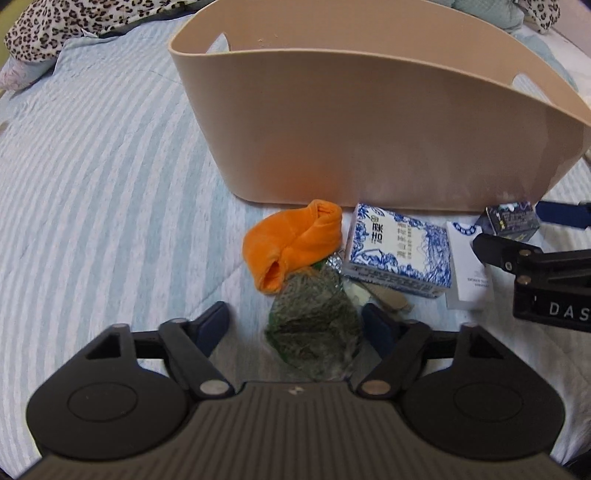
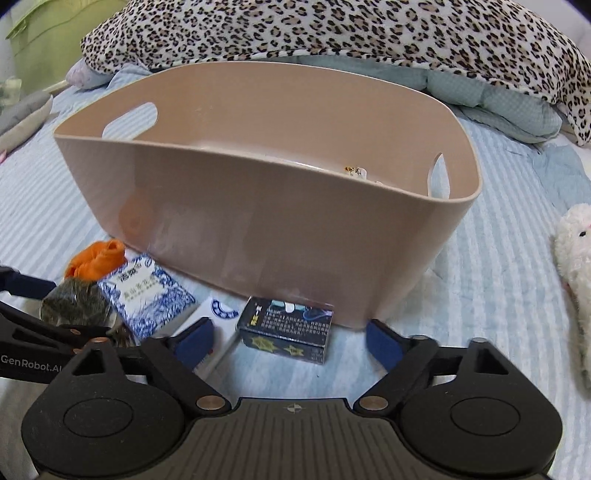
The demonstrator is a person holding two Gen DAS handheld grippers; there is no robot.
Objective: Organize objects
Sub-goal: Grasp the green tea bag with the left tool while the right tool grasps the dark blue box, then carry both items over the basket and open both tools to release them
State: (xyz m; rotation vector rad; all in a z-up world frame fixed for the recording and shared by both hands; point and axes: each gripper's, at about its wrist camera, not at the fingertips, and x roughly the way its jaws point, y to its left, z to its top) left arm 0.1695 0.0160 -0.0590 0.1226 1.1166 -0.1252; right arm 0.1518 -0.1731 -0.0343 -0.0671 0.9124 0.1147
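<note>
Tools apart: left tool (image 1: 295, 325) straddles green packet (image 1: 314, 325); right tool (image 2: 288, 338) straddles dark box (image 2: 286, 332), lengthwise across gap.

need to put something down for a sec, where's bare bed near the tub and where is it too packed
Free: the striped bedspread left of the beige tub and orange cloth, and the strip between the tub and the white plush toy. Crowded: along the tub's front wall, around the green packet, blue-and-white box and dark box.

A basket (image 2: 258, 221) stands on the bed (image 1: 92, 184), with a blanket (image 2: 332, 33) behind it. Before it lie, left to right, a cloth (image 1: 295, 240), a carton (image 1: 400, 251), a flat box (image 1: 467, 273) and a pack (image 2: 288, 328). A packet (image 1: 314, 332) lies before the cloth.
</note>
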